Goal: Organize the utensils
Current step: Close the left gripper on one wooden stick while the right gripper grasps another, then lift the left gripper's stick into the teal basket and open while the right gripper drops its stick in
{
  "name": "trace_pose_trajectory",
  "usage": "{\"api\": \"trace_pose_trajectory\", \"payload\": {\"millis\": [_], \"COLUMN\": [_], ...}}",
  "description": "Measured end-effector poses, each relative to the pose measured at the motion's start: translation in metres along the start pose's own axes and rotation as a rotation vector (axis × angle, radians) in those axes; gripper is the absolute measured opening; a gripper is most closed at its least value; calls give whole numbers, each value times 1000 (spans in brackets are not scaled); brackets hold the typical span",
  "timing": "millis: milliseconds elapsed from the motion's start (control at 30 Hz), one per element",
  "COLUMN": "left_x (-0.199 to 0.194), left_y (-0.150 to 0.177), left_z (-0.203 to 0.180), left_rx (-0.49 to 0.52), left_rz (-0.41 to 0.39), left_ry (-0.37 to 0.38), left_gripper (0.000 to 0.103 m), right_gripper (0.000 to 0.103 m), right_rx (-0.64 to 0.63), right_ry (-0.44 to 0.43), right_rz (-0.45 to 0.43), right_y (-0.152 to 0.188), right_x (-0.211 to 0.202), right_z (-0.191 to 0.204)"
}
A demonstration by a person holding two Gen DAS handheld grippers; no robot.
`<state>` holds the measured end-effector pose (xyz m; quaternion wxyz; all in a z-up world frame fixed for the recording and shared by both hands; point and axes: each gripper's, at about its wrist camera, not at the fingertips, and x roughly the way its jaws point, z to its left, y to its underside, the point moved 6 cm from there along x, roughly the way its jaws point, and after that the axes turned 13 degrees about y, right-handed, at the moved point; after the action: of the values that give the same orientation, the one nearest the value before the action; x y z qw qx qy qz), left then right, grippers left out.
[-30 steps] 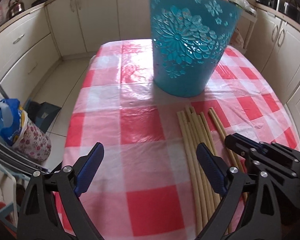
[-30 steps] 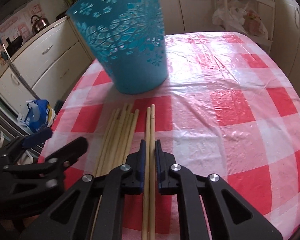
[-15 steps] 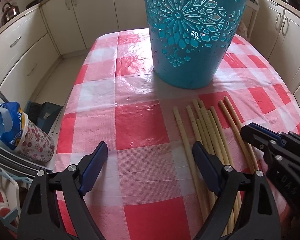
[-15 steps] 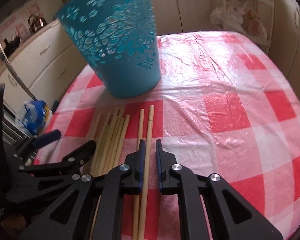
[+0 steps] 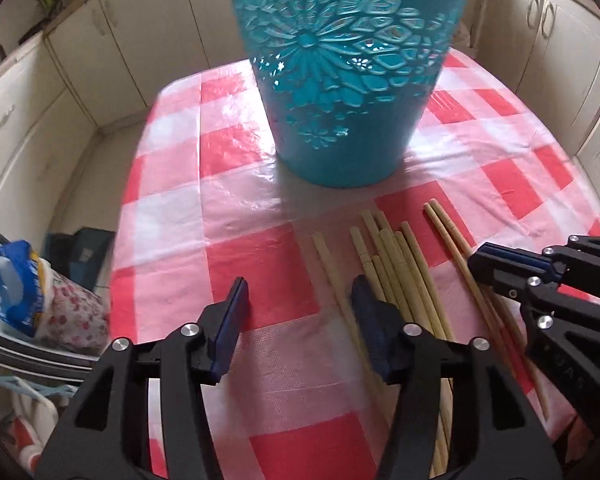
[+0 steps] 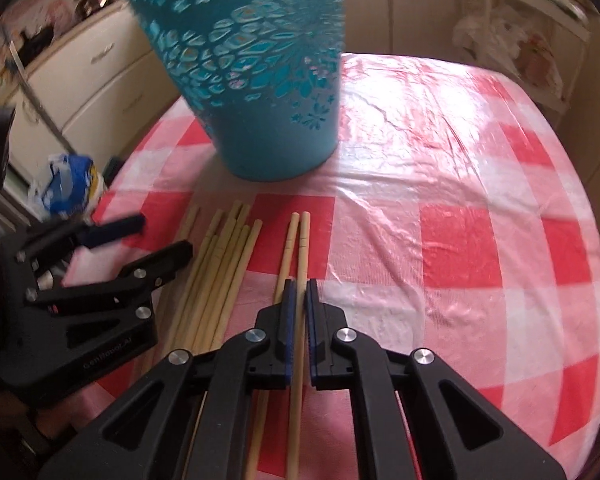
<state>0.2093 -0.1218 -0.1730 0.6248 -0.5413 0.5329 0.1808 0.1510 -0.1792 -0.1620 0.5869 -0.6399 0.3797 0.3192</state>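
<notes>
While the left gripper (image 5: 298,312) gapes empty, the right gripper (image 6: 299,312) pinches one pale wooden chopstick (image 6: 301,264), lower length hidden beneath its black frame.

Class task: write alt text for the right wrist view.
The right gripper is closed on one chopstick lying on a red-and-white checked tablecloth. A teal basket stands beyond; more chopsticks and the left gripper are at left.
</notes>
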Motion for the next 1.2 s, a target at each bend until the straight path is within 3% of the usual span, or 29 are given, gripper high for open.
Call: {"api": "trace_pose_trajectory", "payload": {"millis": [67, 100, 133, 267, 367, 500, 633, 767, 1000, 1067, 1200], "left_x": [0, -2, -3, -31, -81, -161, -205, -214, -198, -187, -150], "left_y": [-1, -1, 0, 4, 1, -35, -87, -141, -220, -234, -243], "left_z": [-5, -8, -9, -5, 1, 10, 4, 0, 0, 1, 5], "left_rx": [44, 55, 48, 16, 4, 7, 29, 18, -31, -39, -58], "left_rz": [0, 2, 6, -68, -200, -427, -615, -738, -881, -889, -806], "left_ry": [39, 54, 75, 163, 220, 252, 260, 252, 207, 181, 136], "left_gripper": [28, 9, 5, 5, 5, 5, 5, 5, 5, 5, 5], "right_gripper": [6, 6, 6, 6, 6, 6, 6, 6, 6, 6, 6], "right_rx": [-26, -7, 40, 260, 401, 483, 501, 510, 521, 531, 546], "right_ry": [23, 12, -19, -145, -205, -234, -232, -227, -228, -225, -225], "right_rz": [-15, -16, -17, -90, -118, -159, -232, -270, -274, -273, -271], "right_y": [1, 1, 3, 12, 18, 18, 16, 15, 11, 11, 12], "right_x": [-1, -1, -3, -22, -26, -29, -40, -44, -43, -41, -40], "right_z": [3, 2, -3, -28, -47, -61, -67, -71, -70, -72, -75]}}
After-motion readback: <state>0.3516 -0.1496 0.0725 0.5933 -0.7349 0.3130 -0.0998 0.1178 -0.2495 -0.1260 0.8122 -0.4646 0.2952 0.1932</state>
